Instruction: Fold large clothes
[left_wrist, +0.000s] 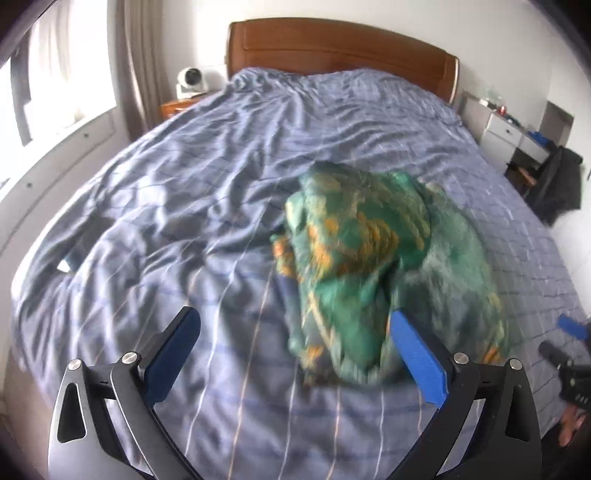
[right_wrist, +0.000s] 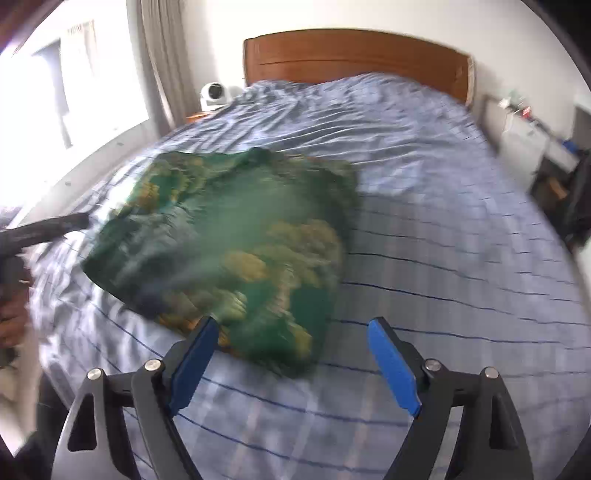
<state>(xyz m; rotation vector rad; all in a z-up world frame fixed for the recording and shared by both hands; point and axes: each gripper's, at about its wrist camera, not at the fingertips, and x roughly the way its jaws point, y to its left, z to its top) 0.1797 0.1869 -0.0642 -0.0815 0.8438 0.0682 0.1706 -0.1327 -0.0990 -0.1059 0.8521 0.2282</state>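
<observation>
- Left wrist view: the left gripper (left_wrist: 291, 325) hangs over the blue checked bedsheet (left_wrist: 184, 177), its jaws spread wide with nothing between them.
- A green garment with orange print (left_wrist: 373, 254) lies in a crumpled heap on the sheet, right of centre in this view; its near edge sits just ahead of the gripper's right blue pad (left_wrist: 417, 354). Whether pad and cloth touch cannot be told, as the cloth is blurred.
- Right wrist view: the right gripper (right_wrist: 291, 332) also stands with jaws apart, holding nothing.
- Here the garment (right_wrist: 236, 236) lies ahead and to the left, its near edge just beside the left blue pad (right_wrist: 195, 365).
- A wooden headboard (right_wrist: 354, 55) closes the far end of the bed.
- A small white fan (left_wrist: 190, 79) stands on a bedside table left of the headboard.
- A white cabinet (left_wrist: 506, 129) stands against the wall on the right.
</observation>
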